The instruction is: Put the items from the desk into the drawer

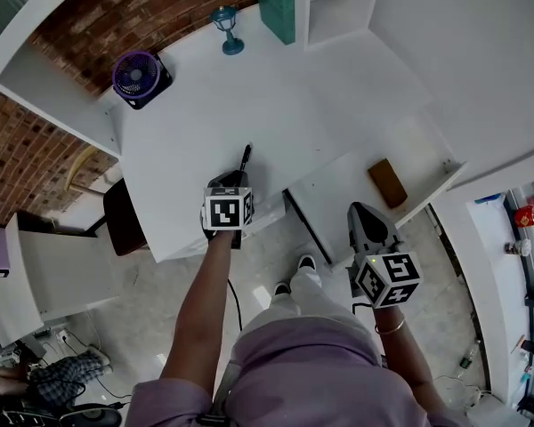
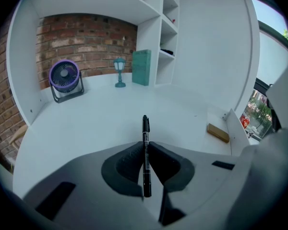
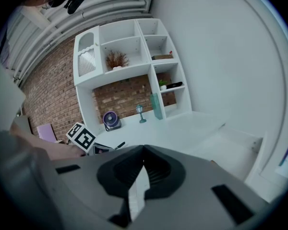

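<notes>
The white counter (image 1: 205, 132) has its drawer (image 1: 338, 194) open on the right. My left fingers (image 2: 127, 164) pinch the pen (image 2: 145, 128) near the counter's front edge. My right fingers (image 3: 120, 169) are closed and empty. Held so thinly, the pen could pivot or slip before it reaches the drawer.

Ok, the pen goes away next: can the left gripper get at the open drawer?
Probably yes. The drawer stands open just right of the left gripper, which grips the pen, with only bare desk between. The right gripper hovers near the drawer's front and might crowd it.
</notes>
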### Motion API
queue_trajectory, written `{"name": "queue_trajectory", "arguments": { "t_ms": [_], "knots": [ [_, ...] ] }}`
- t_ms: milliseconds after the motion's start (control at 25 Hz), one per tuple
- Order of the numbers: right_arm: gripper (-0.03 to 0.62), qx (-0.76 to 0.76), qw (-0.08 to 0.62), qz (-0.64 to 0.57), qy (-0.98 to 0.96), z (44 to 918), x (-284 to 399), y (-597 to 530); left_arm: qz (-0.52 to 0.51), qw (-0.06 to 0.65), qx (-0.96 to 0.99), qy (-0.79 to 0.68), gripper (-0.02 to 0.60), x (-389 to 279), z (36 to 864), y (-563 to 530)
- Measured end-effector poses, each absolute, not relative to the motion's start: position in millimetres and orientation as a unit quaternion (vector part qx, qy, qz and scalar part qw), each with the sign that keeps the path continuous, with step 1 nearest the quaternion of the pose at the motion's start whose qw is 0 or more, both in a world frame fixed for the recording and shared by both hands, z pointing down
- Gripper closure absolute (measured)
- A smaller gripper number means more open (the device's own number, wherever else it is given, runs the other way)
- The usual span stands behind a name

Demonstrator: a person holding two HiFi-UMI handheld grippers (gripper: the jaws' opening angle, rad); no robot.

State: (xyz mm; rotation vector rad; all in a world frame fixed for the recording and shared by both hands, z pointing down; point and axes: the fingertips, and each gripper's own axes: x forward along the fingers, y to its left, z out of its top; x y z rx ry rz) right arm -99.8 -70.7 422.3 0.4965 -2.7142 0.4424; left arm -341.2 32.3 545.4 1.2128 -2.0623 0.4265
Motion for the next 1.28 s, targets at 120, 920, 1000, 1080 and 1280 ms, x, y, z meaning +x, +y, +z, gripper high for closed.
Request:
{"name": "queue_trajectory", "arguments": {
  "t_ms": [120,920,1000,1080,1280],
  "knots": [
    [0.591,0.176,0.17,0.158,-0.957,421,-99,-72,0.164,0.334,0.482,-0.793,0.543,-330,533,27],
    [0.591,0.234,0.127,0.169,-0.949,407,-44,-114,0.172,0.26,0.611,-0.728,0.543,-207,480,-76],
    [0.591,0.247,0.121,0.17,-0.946,404,-37,-119,0.175,0.256,0.624,-0.717,0.543,-197,478,-87],
    [0.591,0.259,0.117,0.173,-0.943,403,-29,-120,0.181,0.256,0.636,-0.705,0.543,-186,479,-93],
    [0.591,0.296,0.114,0.175,-0.932,402,-15,-124,0.19,0.255,0.67,-0.671,0.543,-164,484,-112]
  ]
}}
